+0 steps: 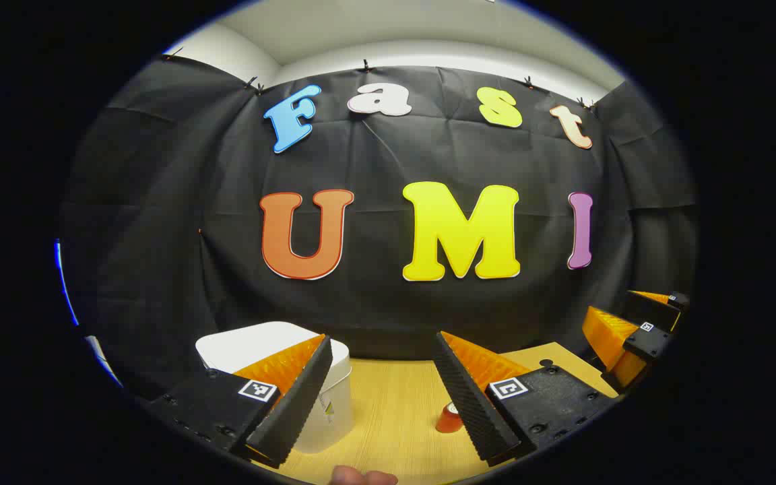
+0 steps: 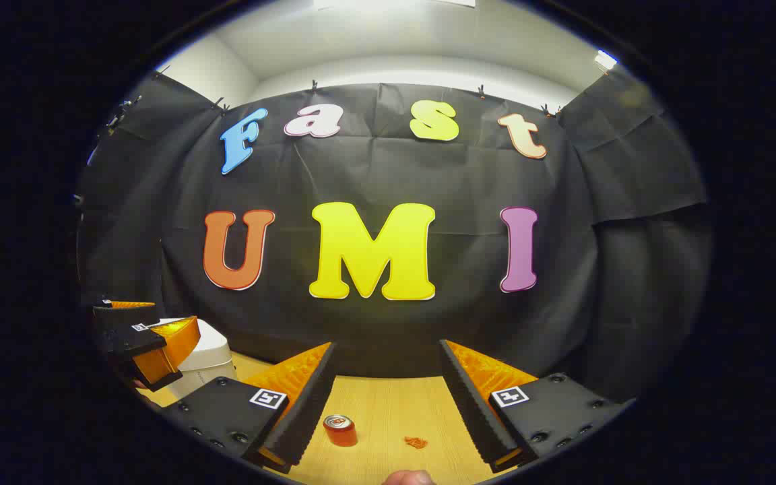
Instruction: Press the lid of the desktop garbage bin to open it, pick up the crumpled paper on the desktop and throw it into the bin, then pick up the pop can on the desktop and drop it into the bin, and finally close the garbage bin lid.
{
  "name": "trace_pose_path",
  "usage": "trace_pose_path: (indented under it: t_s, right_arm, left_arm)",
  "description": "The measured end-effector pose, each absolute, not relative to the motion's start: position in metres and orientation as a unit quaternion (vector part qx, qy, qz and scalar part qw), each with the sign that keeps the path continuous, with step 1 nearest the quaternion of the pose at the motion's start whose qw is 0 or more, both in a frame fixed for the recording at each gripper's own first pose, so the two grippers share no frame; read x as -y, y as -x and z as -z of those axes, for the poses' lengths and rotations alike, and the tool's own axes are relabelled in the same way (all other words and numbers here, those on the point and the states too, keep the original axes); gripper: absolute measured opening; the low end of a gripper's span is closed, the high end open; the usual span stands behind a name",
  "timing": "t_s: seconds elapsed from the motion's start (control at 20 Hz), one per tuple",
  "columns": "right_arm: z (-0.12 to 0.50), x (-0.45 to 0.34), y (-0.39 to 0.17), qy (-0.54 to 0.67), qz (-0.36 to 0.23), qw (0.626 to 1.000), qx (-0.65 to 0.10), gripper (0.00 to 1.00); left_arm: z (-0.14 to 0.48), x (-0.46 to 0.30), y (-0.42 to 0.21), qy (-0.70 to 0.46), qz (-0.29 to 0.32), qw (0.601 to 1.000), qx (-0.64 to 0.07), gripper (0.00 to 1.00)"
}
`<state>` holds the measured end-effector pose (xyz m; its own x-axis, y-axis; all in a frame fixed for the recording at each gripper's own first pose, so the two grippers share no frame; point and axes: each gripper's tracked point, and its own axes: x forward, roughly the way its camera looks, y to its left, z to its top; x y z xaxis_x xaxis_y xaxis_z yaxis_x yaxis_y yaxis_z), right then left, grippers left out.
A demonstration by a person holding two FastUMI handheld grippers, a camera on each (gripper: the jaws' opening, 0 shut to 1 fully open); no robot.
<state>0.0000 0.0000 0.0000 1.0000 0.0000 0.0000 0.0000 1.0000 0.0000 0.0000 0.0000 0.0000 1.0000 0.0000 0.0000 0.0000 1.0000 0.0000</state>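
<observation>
The white garbage bin (image 1: 273, 345) stands on the wooden desk at the left of the left gripper view, lid down. My left gripper (image 1: 384, 397) hovers open just right of the bin, with nothing between its fingers. An orange pop can (image 1: 447, 420) peeks out from behind its right finger. In the right gripper view the pop can (image 2: 340, 430) stands upright between the fingers of my open right gripper (image 2: 388, 404). A small orange crumpled paper (image 2: 415, 442) lies to the can's right. The bin (image 2: 211, 356) is at far left, partly behind the left gripper (image 2: 155, 331).
The wooden desk (image 1: 395, 397) runs back to the black cloth wall. The right gripper (image 1: 624, 316) hangs above the desk's right end in the left gripper view. A thumb tip (image 2: 409, 478) shows at the bottom edge.
</observation>
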Motion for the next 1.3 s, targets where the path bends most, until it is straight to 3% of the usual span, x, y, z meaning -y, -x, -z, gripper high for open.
trace_pose_path:
  t_s: [1.3]
  right_arm:
    - [-0.009, 0.029, -0.013, -0.019, -0.012, 1.0, 0.0, 0.94]
  left_arm:
    - [-0.015, 0.017, -0.009, -0.022, -0.03, 0.999, 0.01, 0.98]
